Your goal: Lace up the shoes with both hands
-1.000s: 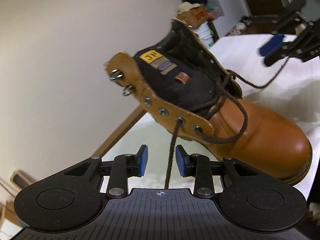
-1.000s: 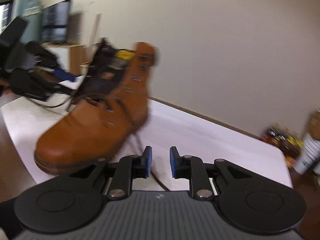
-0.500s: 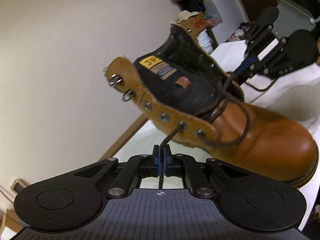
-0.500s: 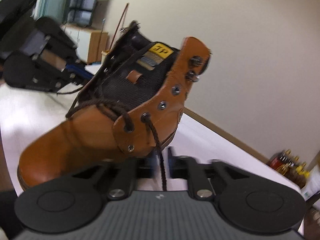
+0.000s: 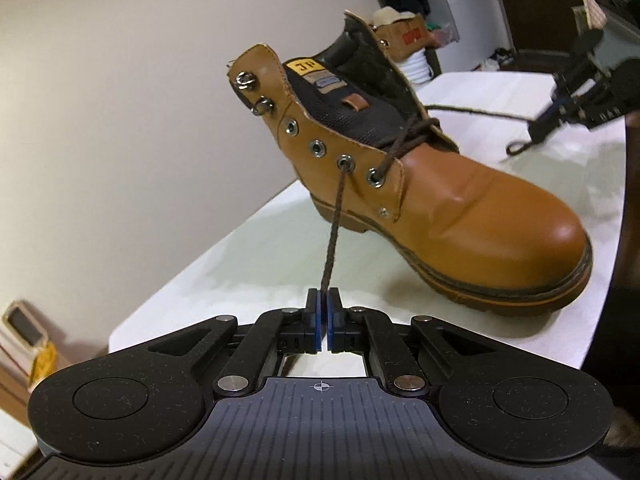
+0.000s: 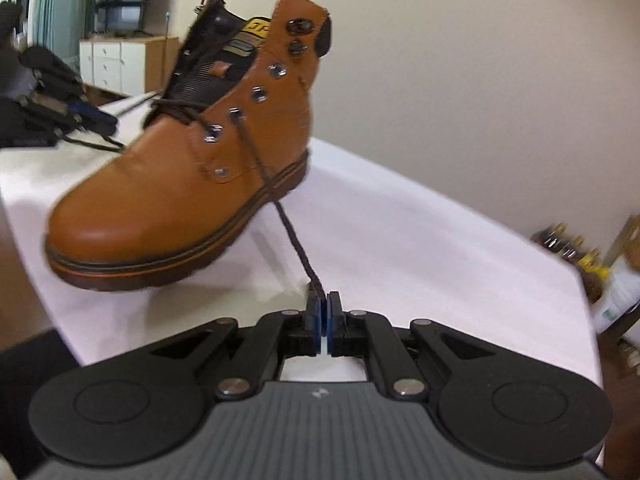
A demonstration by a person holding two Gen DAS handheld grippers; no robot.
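Boot: one tan leather work boot [image 5: 460, 208] stands on the white counter [image 5: 248, 264], filling the centre and right of the left wrist view and the left half of the right wrist view [image 6: 168, 184]; its toe points to the lower right in the left wrist view.
Lace: one dark brown lace [image 5: 332, 236], crossed over the black tongue [image 5: 340, 108] low on the opening, with two free ends running out to opposite sides.
Eyelets, near flap in the left wrist view: four round metal eyelets [image 5: 318, 147] and two hooks [image 5: 245, 80] above them; the lace passes through the lower two eyelets, the upper two and both hooks are bare.
Eyelets, right wrist view: four [image 6: 258, 94] on the facing flap, two hooks above; fine detail is blurred.
Left claw: [image 5: 322, 320] at the bottom centre of the frame, blue pads closed tight on one lace end, which runs taut up to the third eyelet from the top.
Right claw: [image 6: 323, 322] at the bottom centre of its frame, pinched on the other lace end [image 6: 280, 216], stretched straight to the boot's flap.
Right claw seen from the left wrist view: at the upper right [image 5: 556, 116], blurred, lace trailing from it.
Counter: one.
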